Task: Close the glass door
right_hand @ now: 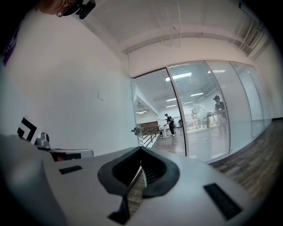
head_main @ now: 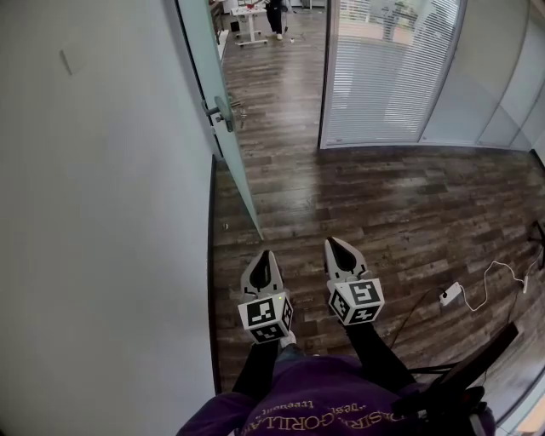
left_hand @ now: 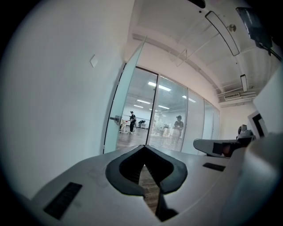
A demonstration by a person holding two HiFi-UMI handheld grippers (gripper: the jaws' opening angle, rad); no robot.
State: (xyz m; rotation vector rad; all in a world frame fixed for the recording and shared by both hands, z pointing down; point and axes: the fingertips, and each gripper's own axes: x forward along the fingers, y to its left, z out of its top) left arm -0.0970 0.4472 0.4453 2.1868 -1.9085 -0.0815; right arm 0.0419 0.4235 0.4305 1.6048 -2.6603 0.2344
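The glass door (head_main: 228, 128) stands open, swung in close to the white wall on the left, with its metal handle (head_main: 223, 113) facing the room. In the left gripper view the door (left_hand: 121, 101) rises ahead and to the left. The handle (right_hand: 138, 130) also shows in the right gripper view. Both grippers hover side by side over the wood floor, short of the door's near edge and pointing at the doorway. My left gripper (head_main: 266, 254) (left_hand: 144, 147) is shut and holds nothing. My right gripper (head_main: 330, 242) (right_hand: 140, 148) is shut and empty too.
A white wall (head_main: 102, 213) runs along the left. A frosted glass partition with blinds (head_main: 392, 68) flanks the doorway on the right. A white cable and plug (head_main: 451, 295) lie on the floor at the right, a black object (head_main: 477, 366) at bottom right. A person (head_main: 277, 13) stands beyond the doorway.
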